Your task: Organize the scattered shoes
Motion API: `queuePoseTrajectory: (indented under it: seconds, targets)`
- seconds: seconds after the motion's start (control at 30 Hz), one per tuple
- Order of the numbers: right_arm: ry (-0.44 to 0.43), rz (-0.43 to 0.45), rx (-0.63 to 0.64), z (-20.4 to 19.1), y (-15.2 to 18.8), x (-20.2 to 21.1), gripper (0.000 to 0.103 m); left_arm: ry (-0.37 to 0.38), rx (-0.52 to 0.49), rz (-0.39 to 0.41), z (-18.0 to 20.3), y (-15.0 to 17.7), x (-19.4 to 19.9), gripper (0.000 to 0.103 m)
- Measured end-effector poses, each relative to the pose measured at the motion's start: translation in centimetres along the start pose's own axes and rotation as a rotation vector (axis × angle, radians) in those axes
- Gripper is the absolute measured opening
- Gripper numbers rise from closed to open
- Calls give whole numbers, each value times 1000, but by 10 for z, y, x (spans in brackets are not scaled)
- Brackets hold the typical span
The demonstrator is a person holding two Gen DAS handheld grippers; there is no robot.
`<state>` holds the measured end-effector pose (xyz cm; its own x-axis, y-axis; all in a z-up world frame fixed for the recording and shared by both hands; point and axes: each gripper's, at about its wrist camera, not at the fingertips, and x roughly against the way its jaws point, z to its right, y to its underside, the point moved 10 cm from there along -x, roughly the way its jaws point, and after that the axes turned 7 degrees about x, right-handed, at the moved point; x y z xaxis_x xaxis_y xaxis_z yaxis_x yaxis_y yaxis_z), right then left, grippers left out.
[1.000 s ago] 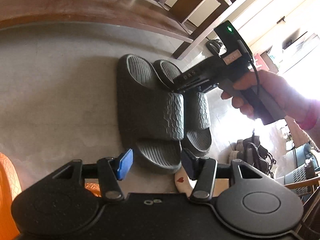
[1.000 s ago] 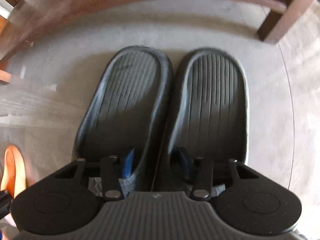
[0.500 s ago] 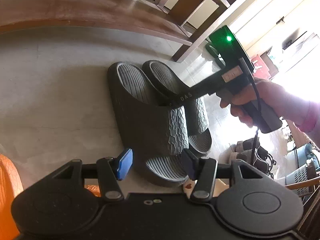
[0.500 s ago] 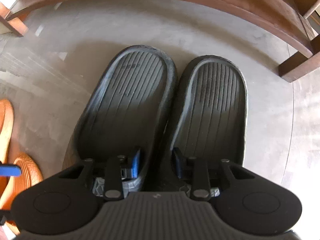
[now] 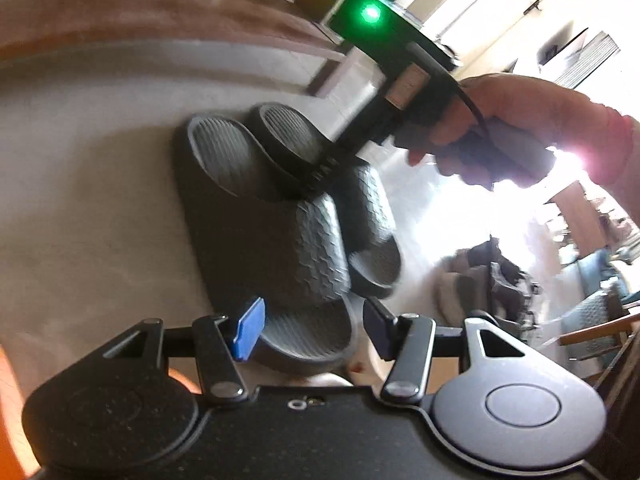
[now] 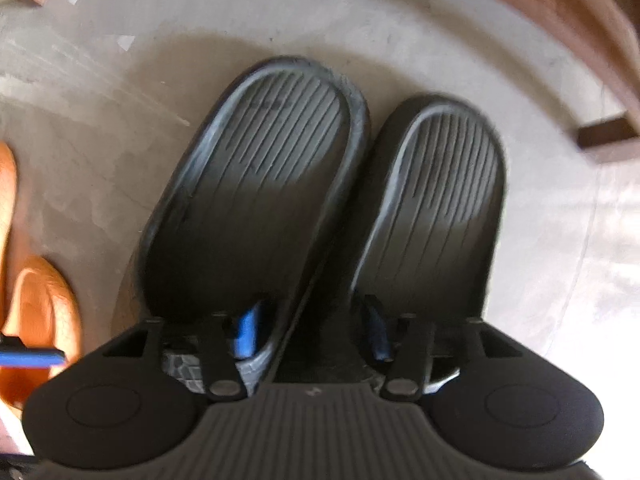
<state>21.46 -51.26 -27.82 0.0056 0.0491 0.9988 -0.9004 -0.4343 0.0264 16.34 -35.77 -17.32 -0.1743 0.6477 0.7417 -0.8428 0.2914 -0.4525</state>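
Note:
Two dark grey slides lie side by side on the concrete floor. In the right wrist view the left slide [image 6: 256, 184] and the right slide [image 6: 436, 208] show their ribbed footbeds. My right gripper [image 6: 310, 332] has one finger inside each slide, with the two inner walls between them. It seems to hold the pair pinched together. In the left wrist view the same near slide [image 5: 260, 216] and far slide [image 5: 360, 208] lie ahead. My left gripper [image 5: 312, 326] is open and empty just in front of the near slide's toe. The right gripper body [image 5: 384, 76] reaches down onto the pair.
An orange shoe [image 6: 40, 312] lies left of the slides. A dark wooden bench edge [image 5: 120, 16] runs along the far side, with a leg [image 6: 608, 140] near the right slide. More shoes [image 5: 500, 276] stand at the right in glare.
The right gripper's fingers have closed in on the slides' inner walls, and the pair has shifted and turned slightly. The left gripper has stayed open and drawn back a little.

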Motion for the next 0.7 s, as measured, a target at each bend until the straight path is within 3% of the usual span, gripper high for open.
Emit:
queuePoseTrajectory:
  seconds: [0.1,0.17,0.33,0.5,0.7]
  targets:
    - [87,48,57,-7,-2,6,63,-110,-36,26,-9,-5,0,54]
    - [88,69,33,-7,0,5,64,-166,-37,37,-17,-8,-1,54]
    - [-5,71,-82,2,4,-2,71,-224,-14,32,-32,-9,-3,54]
    - [-84,32,-144,7,2,-16,79,-283,-74,34,-34,-12,-1,54]
    - [-103,1,-139,1,-2,-27,94,-315,-112,34,-35,-13,-5,54]
